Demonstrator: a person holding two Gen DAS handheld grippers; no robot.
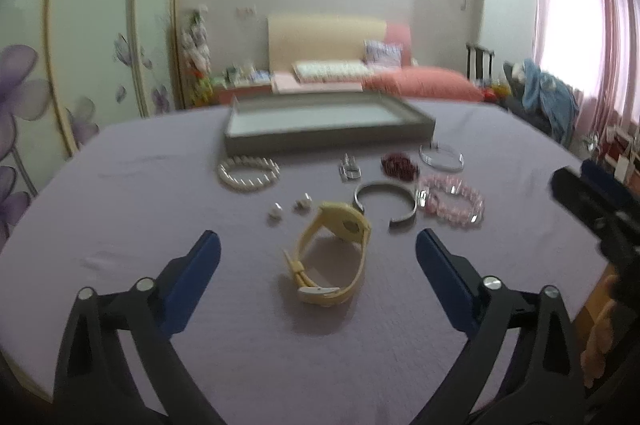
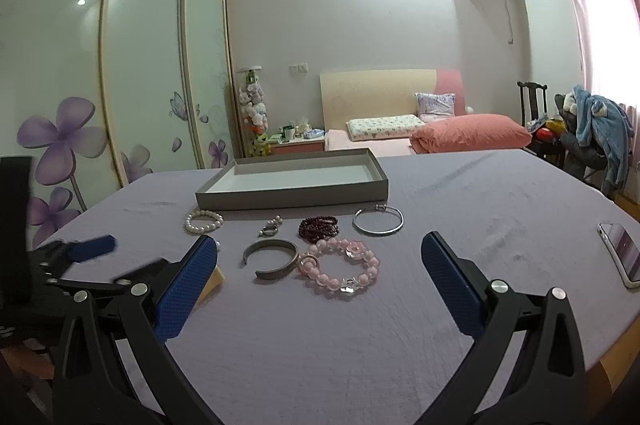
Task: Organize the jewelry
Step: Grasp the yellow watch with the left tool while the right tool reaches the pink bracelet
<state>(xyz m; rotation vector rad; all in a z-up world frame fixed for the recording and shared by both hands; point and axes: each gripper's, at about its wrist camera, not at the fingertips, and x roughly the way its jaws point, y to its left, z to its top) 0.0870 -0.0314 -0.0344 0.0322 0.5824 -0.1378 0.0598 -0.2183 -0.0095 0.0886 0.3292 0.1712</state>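
Both grippers' jaws gape apart, the left gripper (image 1: 318,245) seemingly flanking the yellow watch (image 1: 332,257).

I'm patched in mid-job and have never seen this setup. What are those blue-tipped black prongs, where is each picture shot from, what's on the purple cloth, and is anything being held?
The prongs are handheld two-finger grippers, each with a camera looking along its fingers. One picture is from the left gripper, the other from the right gripper. Both are open and hold nothing.

On the purple cloth lie a yellow watch just ahead of the left gripper, a pearl bracelet, a grey cuff, a pink bead bracelet, a dark red bead bracelet, a thin silver bangle, some small pieces too blurred to name, and a phone. Behind them sits an empty grey tray.
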